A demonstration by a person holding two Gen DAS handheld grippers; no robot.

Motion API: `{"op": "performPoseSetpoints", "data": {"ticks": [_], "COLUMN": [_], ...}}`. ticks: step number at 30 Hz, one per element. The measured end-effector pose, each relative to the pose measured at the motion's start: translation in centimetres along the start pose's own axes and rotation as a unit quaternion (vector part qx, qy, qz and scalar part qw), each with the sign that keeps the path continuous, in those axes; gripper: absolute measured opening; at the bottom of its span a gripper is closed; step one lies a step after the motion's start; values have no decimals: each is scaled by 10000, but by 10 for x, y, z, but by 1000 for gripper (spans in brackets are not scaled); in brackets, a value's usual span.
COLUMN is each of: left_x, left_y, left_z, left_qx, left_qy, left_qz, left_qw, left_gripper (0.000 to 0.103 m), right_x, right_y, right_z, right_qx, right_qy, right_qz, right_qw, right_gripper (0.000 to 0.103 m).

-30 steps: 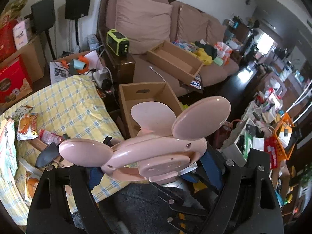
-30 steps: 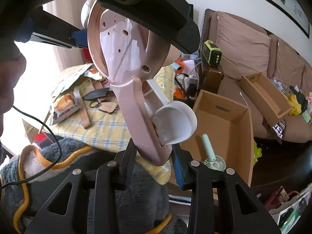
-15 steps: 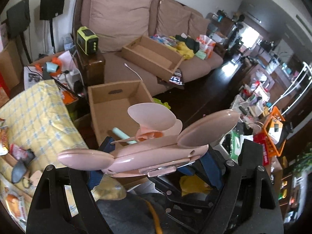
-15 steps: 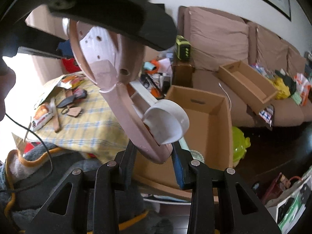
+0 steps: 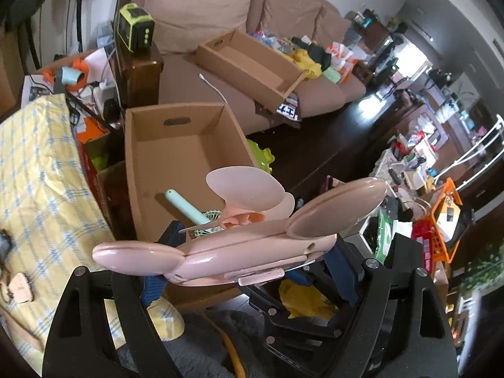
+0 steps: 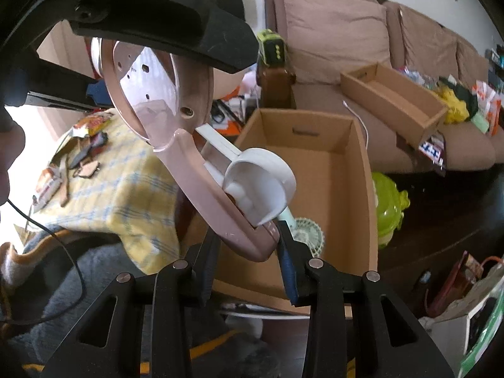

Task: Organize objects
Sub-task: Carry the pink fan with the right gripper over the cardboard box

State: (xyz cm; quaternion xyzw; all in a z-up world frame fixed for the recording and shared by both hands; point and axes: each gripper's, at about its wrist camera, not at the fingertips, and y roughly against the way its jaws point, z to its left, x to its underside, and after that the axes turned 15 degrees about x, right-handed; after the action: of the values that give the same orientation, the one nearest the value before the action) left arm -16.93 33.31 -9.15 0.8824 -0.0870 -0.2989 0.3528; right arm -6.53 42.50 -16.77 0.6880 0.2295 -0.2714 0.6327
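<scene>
A pink hand fan with two round mouse ears (image 5: 245,252) is held by both grippers above the near edge of an open cardboard box (image 5: 176,145). My left gripper (image 5: 252,258) is shut on the fan's wide head, its blue pads pressing both sides. My right gripper (image 6: 249,249) is shut on the fan's pink handle (image 6: 204,189), beside a white cup-shaped part (image 6: 264,186). The left gripper's black finger (image 6: 176,25) crosses the top of the right wrist view. A mint green hand fan (image 6: 302,236) lies on the floor of the cardboard box (image 6: 315,157).
A yellow checked cloth (image 5: 37,173) covers a table left of the box, with small items on it. Behind stands a brown sofa (image 5: 220,6) bearing a shallow cardboard tray (image 5: 252,60). A lime green container (image 6: 387,208) sits right of the box. Clutter fills the floor at right.
Both grippers have carried the pink fan away from the table, down and over the box's near edge. The box and the mint fan in it now appear larger and closer.
</scene>
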Motion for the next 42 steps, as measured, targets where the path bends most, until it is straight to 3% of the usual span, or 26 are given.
{"op": "performPoseSetpoints", "data": {"ticks": [6, 12, 28, 42], "left_x": [3, 6, 6, 19], "left_y": [-42, -62, -88, -106], "left_z": [7, -3, 35, 69], "left_qx": [59, 77, 254, 928], "left_qy": [60, -269, 220, 920], "left_qz": [285, 293, 301, 287], "left_qw": [9996, 9992, 9990, 9910], "left_gripper": [84, 84, 84, 84], "right_x": [20, 24, 29, 38], "right_y": [-29, -43, -81, -100], "right_z": [-17, -34, -38, -45], "right_qx": [180, 210, 268, 592], "right_qy": [63, -150, 124, 122], "right_qz": [224, 379, 683, 1087], "right_qw": [9996, 9989, 9972, 9922], "right_gripper": [35, 35, 35, 35]}}
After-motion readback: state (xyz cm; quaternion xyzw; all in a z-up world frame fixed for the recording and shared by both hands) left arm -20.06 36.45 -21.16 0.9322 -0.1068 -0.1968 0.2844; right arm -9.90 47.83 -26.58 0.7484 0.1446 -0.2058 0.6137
